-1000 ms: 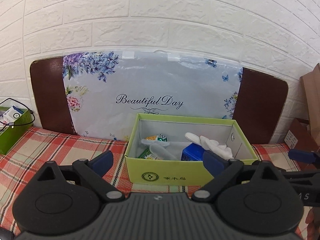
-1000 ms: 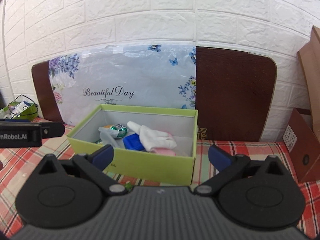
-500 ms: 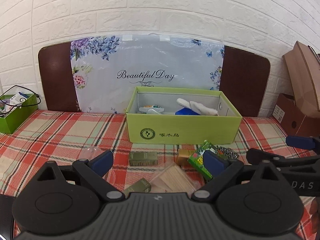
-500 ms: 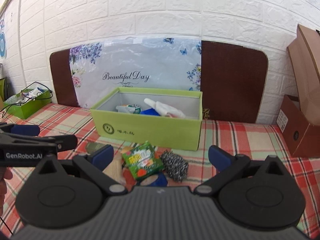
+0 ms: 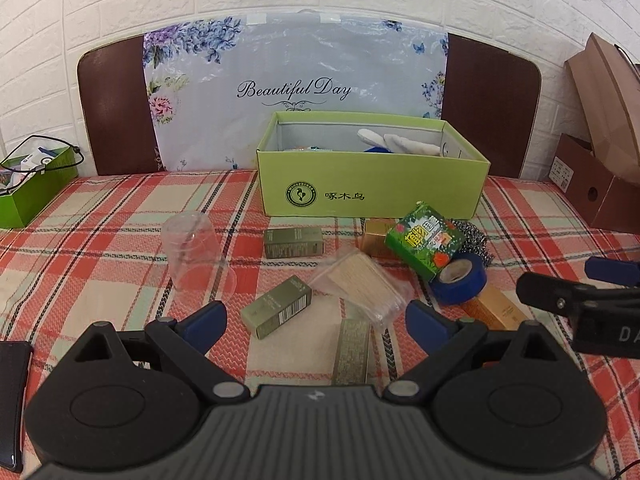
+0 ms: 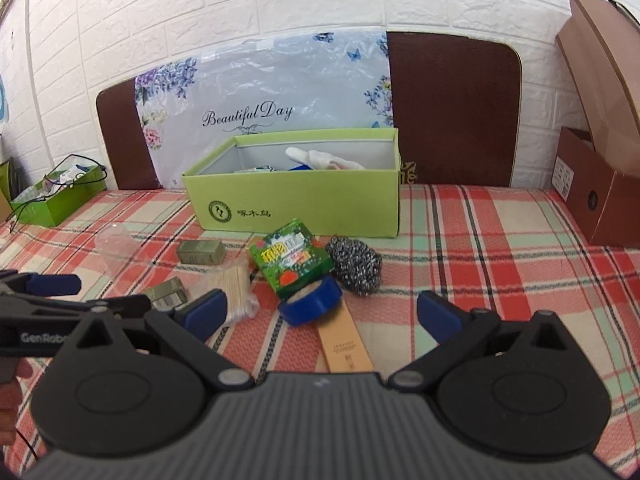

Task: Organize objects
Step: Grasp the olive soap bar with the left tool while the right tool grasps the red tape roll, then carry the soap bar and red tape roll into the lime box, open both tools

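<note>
A light green box (image 5: pixel 372 196) (image 6: pixel 296 204) stands at the back of the plaid table and holds white cloth and other items. In front of it lie loose objects: a clear plastic cup (image 5: pixel 192 248), olive boxes (image 5: pixel 293 242) (image 5: pixel 277 312), a pack of toothpicks (image 5: pixel 360 288), a green packet (image 5: pixel 424 240) (image 6: pixel 290 256), a blue tape roll (image 5: pixel 460 280) (image 6: pixel 312 300), a steel scourer (image 6: pixel 354 264) and a tan box (image 6: pixel 346 346). My left gripper (image 5: pixel 316 322) is open and empty above the olive boxes. My right gripper (image 6: pixel 320 312) is open and empty above the tape.
A smaller green box (image 5: pixel 28 188) with cables sits at the far left. Brown cardboard boxes (image 6: pixel 600 184) stand at the right. A floral "Beautiful Day" bag (image 5: pixel 296 92) leans on the brick wall. A black phone (image 5: pixel 12 400) lies at the near left.
Both grippers have pulled back and up from the green box, so the loose objects on the table in front of it have come into view. Both stay open and empty.
</note>
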Action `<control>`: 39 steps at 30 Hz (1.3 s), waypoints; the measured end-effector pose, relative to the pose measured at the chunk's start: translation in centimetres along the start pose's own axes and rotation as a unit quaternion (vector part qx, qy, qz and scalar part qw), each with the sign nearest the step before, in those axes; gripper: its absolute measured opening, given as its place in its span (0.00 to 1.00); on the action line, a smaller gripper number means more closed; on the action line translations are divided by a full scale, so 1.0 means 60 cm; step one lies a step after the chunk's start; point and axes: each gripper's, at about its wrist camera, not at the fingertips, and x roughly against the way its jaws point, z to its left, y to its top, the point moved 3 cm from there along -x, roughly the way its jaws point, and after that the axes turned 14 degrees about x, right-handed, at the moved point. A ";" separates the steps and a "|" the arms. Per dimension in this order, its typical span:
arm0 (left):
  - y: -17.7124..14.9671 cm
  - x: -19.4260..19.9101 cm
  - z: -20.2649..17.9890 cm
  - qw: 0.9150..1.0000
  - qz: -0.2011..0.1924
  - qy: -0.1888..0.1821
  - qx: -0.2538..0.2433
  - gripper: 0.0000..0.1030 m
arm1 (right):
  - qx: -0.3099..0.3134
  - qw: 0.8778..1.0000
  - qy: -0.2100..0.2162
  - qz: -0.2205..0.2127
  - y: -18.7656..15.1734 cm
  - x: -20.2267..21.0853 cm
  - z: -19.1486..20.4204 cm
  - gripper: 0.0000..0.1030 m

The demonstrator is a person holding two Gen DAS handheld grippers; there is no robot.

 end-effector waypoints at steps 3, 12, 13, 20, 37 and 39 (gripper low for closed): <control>-0.005 -0.010 0.002 1.000 0.010 0.004 0.002 0.96 | -0.013 1.000 0.012 0.023 -0.025 -0.004 -0.003 1.00; -0.033 -0.021 0.031 1.000 0.029 -0.010 0.007 0.95 | -0.009 0.996 0.065 0.061 -0.099 -0.020 0.048 0.99; -0.038 -0.020 0.035 0.999 0.032 -0.015 0.007 0.94 | 0.003 0.997 0.058 0.057 -0.100 -0.020 0.056 0.94; -0.055 -0.033 0.037 0.997 0.055 -0.044 0.012 0.85 | 0.034 0.997 0.038 0.056 -0.097 -0.028 0.078 0.46; -0.079 -0.035 0.037 0.992 0.109 -0.059 -0.005 0.24 | 0.033 0.996 0.062 0.053 -0.130 0.010 0.077 0.46; -0.082 -0.029 0.041 0.993 0.105 -0.051 -0.004 0.41 | 0.032 0.996 0.063 0.056 -0.135 0.007 0.076 0.46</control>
